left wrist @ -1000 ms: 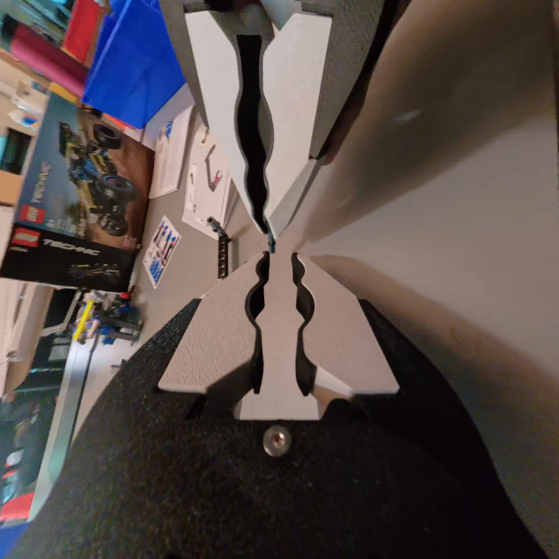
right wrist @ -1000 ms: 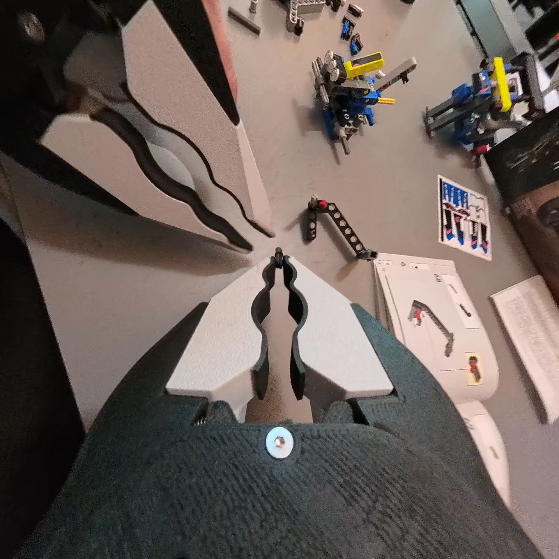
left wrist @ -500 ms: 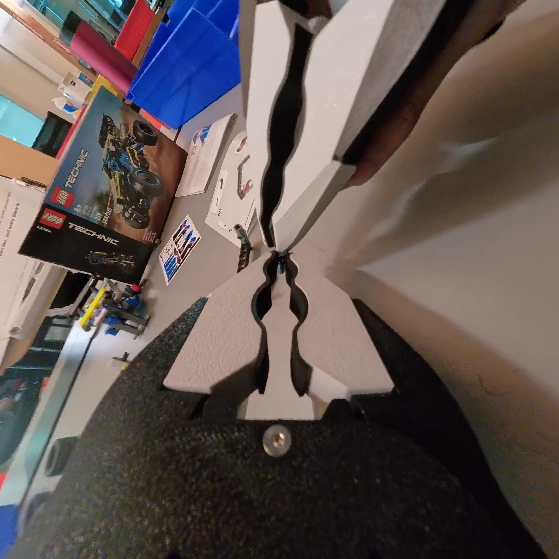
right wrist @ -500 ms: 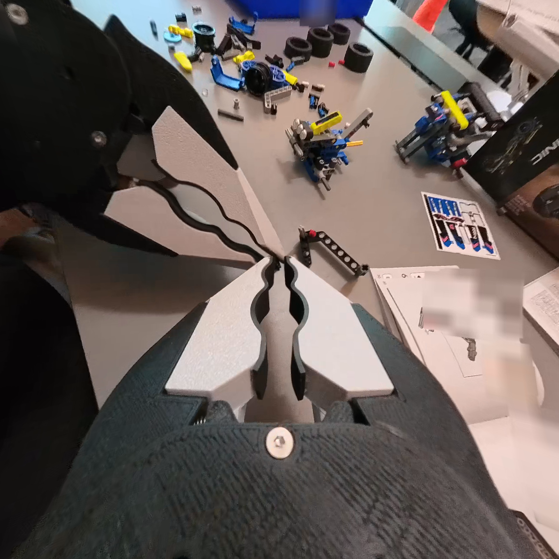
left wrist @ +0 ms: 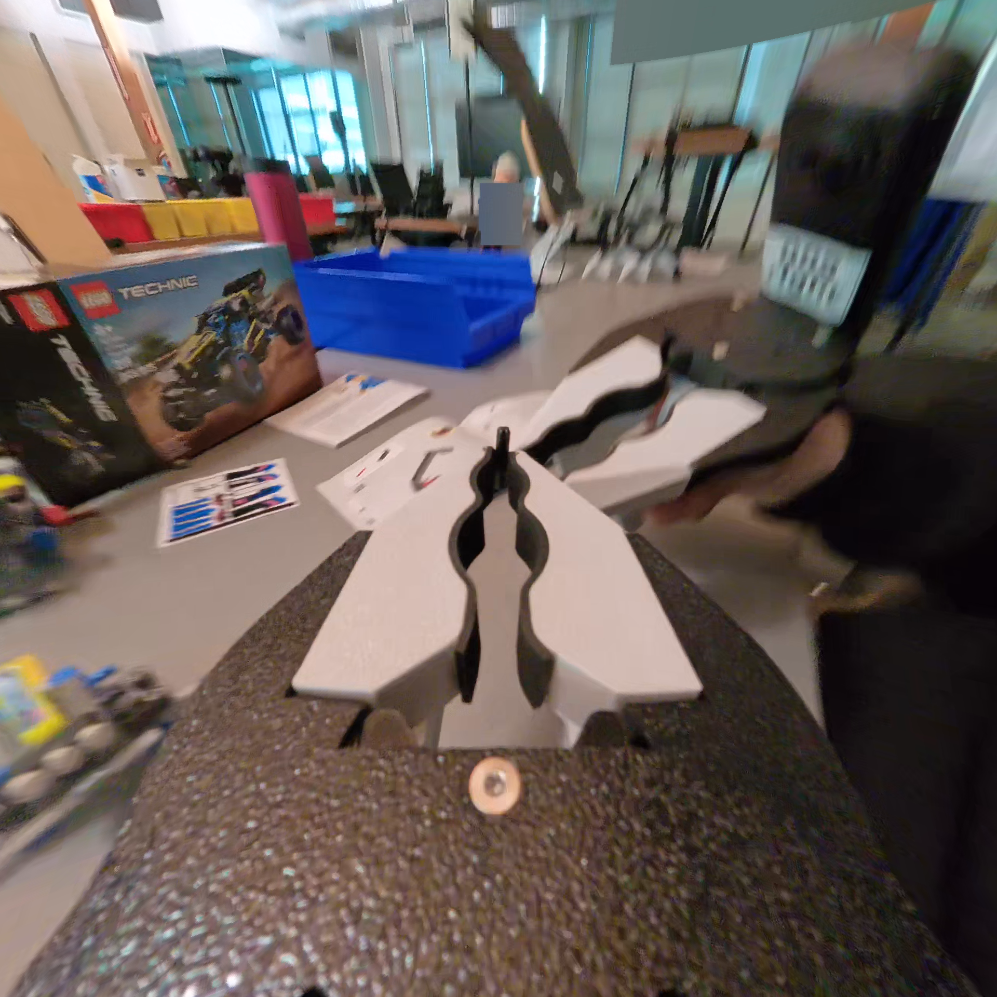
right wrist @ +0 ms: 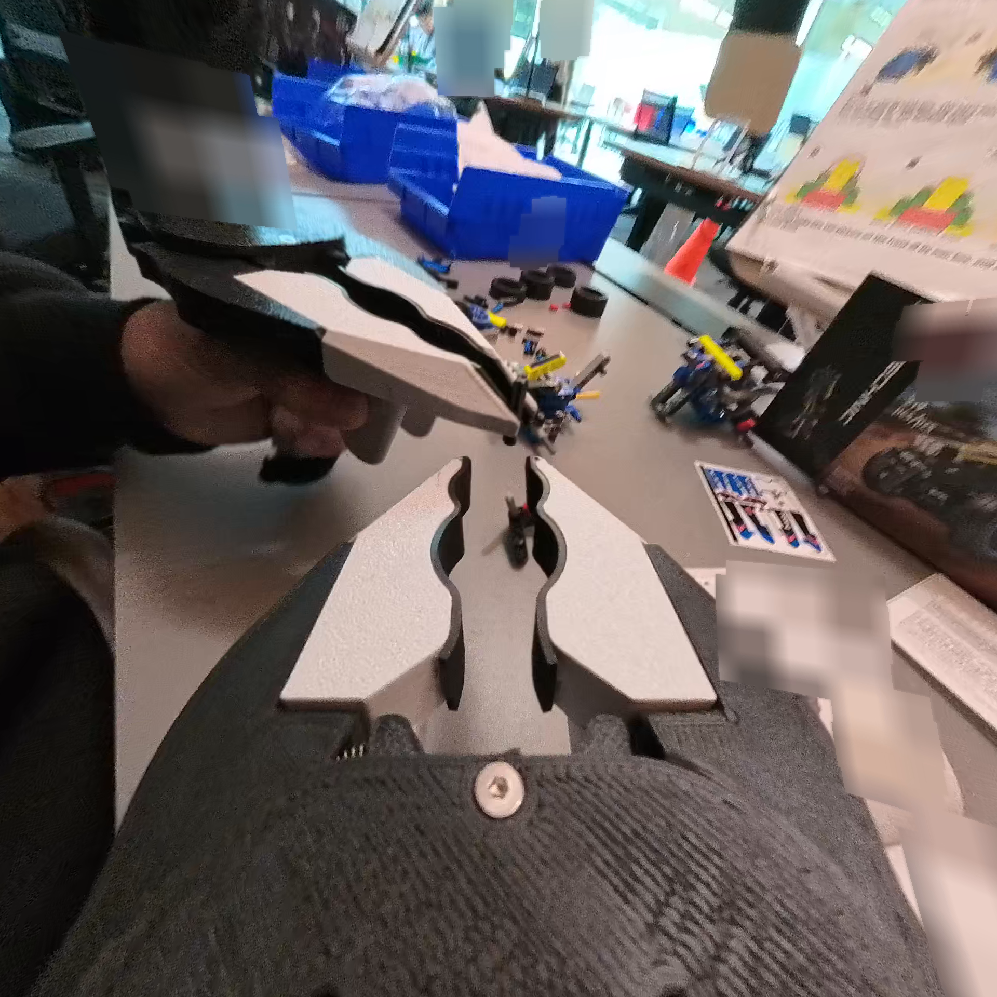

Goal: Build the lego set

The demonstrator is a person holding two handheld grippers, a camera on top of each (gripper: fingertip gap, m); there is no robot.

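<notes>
Grippers are hanging above a grey table (right wrist: 226, 539), one in each hand. The left gripper (left wrist: 502, 458) is clamped tight on a small black pin (left wrist: 503, 439), which is sticking up past the fingertips; the right wrist view shows the pin's lower end poking out beneath those same tips. The right gripper (right wrist: 499, 464) is standing open, a clear gap between its two fingers, with nothing in the grasp; a black angled beam with a red pin (right wrist: 518, 526) is lying on the table below, showing through that gap. The two grippers' tips are close together but not touching.

Counting from large to small: several blue bins (right wrist: 485, 178) are sitting at the table's far side, one toy box (left wrist: 162, 350) is standing along the edge, two booklets are lying open, one (left wrist: 350, 410) near the box and one (left wrist: 399, 469) under the left gripper's tips, and one sticker sheet (left wrist: 226, 499) is lying between box and booklet. Two blue and yellow part-built assemblies (right wrist: 555, 388) (right wrist: 707, 377) are resting beyond the right gripper, with at least four black tyres (right wrist: 539, 286) and loose small parts farther back.

Bare tabletop is stretching to the left of the right gripper, toward the person's dark sleeve (right wrist: 54, 367).
</notes>
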